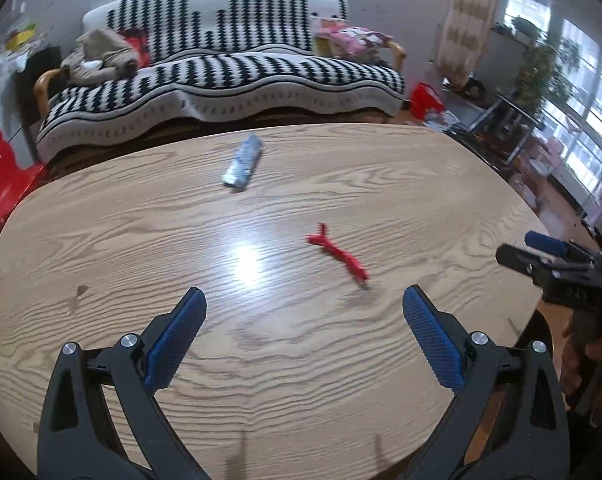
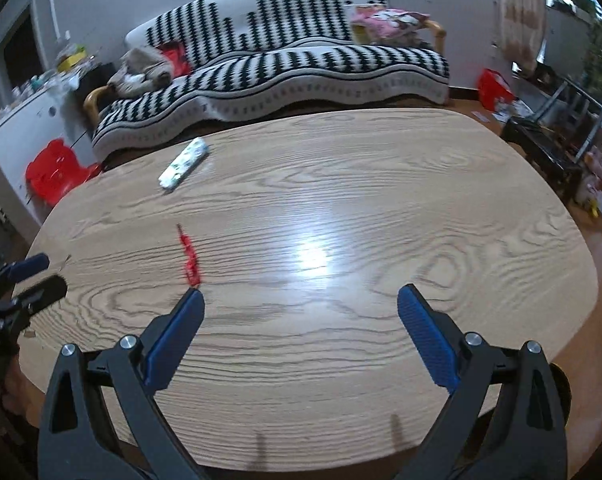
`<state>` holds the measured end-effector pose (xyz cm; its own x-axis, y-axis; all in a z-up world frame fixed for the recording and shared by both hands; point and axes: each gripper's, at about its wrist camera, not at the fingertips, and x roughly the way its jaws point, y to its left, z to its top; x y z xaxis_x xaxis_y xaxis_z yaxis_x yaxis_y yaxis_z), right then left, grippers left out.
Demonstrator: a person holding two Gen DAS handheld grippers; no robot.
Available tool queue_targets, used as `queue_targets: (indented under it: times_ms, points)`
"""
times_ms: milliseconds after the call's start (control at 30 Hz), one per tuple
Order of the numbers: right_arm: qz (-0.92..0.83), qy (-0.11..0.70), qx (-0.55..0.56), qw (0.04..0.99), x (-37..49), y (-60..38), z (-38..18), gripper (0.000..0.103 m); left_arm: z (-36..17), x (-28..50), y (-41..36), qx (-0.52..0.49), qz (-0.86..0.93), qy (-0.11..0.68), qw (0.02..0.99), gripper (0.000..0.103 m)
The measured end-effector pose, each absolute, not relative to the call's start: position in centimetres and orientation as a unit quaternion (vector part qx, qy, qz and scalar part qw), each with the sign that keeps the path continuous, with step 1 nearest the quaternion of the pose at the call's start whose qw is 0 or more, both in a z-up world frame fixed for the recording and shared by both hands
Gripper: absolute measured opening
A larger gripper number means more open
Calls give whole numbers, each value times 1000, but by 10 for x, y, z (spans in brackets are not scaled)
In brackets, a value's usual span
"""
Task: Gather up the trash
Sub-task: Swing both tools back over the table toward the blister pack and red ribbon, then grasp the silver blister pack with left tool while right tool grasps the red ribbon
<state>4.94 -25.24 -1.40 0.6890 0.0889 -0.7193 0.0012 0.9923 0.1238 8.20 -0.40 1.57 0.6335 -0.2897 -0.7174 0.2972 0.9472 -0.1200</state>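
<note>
We see a sofa (image 1: 221, 68) draped in a black-and-white zigzag knit throw beyond a rounded table (image 1: 141, 240) of pale, glossy wood-grain laminate. No bin or bag for the trash shows in either view; a red plastic tub (image 2: 53, 174) sits on the floor near the table's far left corner, and we cannot tell what is in it. Our left gripper (image 1: 304, 300) hangs over the near edge with its ribbed blue pads spread wide, holding nothing; our right gripper (image 2: 300, 300) is spread the same way, also holding nothing. Two pieces of trash lie on the tabletop, well apart: a flattened, oblong silvery-white wrapper (image 1: 243, 164) near the far edge by the sofa, and a thin, twisted red wrapper (image 1: 338, 251) near the middle, ahead of the left gripper's right finger and just beyond the right gripper's left fingertip.
</note>
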Motion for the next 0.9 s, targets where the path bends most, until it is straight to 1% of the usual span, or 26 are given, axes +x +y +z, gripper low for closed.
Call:
queue_targets:
  times_ms: [400,567,767,800,900]
  points:
    - [64,416,20,907,76,-206,-35,94,2,108,46,-17,-103,412,905,96]
    - [97,425,1,900,86,-184,-46,94,-12,138,66,-36,-72,428,900,96]
    - [124,441,-24,889,114,-151,-64,93,-35,181,63,-31,-59,439,896,96]
    - [125,443,-31,887,119,-147,-68,91,-38,188,61,-31,-60,439,896,96]
    - [121,453,-51,882,136,-136,-82,81,-51,215,50,-20,-72,445,892,96]
